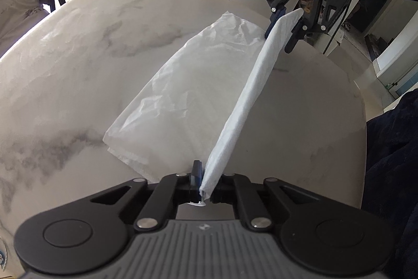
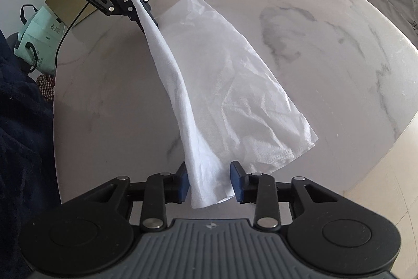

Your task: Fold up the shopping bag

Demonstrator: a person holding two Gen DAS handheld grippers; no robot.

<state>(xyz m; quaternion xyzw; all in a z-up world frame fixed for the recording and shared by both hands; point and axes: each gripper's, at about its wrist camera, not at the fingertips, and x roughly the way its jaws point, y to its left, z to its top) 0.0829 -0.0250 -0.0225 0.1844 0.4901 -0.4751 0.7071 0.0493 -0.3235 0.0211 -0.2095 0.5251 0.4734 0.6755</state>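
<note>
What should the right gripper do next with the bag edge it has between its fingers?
Probably close the right gripper on the bag before moving anything. Its jaws stand apart with the raised edge loose between them, while the left gripper is clamped on the other end, holding the edge up off the table. Carrying the fold over needs both ends held.

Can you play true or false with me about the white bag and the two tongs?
1. The left tongs pinch one corner of the white bag. True.
2. The right tongs are squeezed shut on the bag. False: they stand open, with the bag's corner loose between them.
3. The bag lies on a marble table. True.
4. The whole bag lies flat. False: one edge is lifted up between the tongs.
</note>
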